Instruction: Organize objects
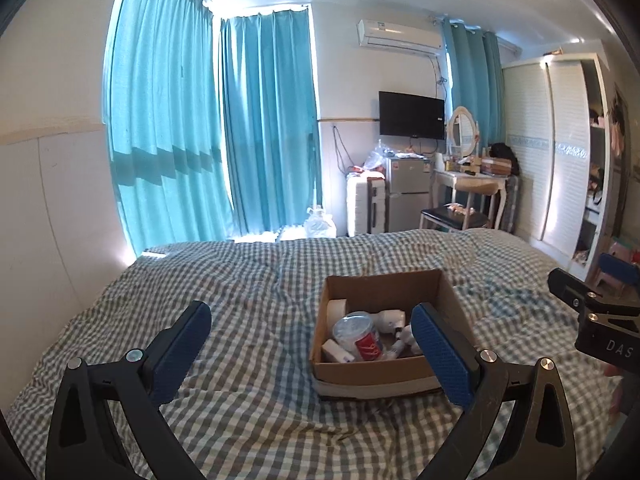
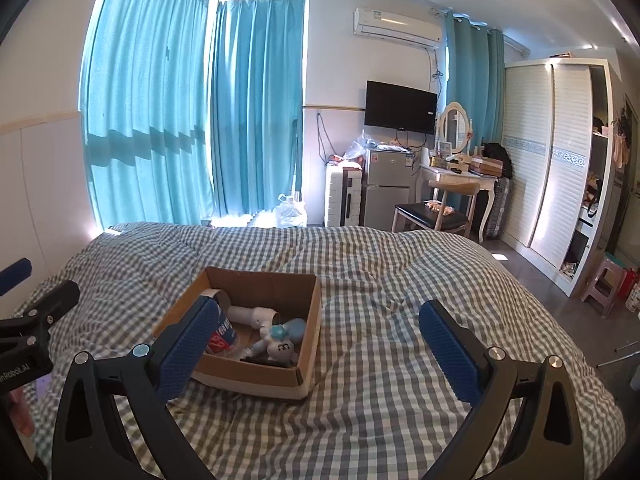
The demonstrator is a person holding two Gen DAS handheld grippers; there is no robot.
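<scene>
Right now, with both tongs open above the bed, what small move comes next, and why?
Probably lower the left tongs toward the can in the box: both tongs are empty, and the box sits nearer them than the right tongs.

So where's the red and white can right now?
The can lies inside the cardboard box on the checked bed cover, next to the roll of tape and a white pipe piece. In the left wrist view it sits right of centre.

Daylight glows through teal curtains [image 2: 148,120] behind the checked bed [image 2: 380,280]; a television [image 2: 400,107], small fridge [image 2: 386,188], dressing table [image 2: 460,178] and white wardrobe [image 2: 548,152] line the far wall.
</scene>
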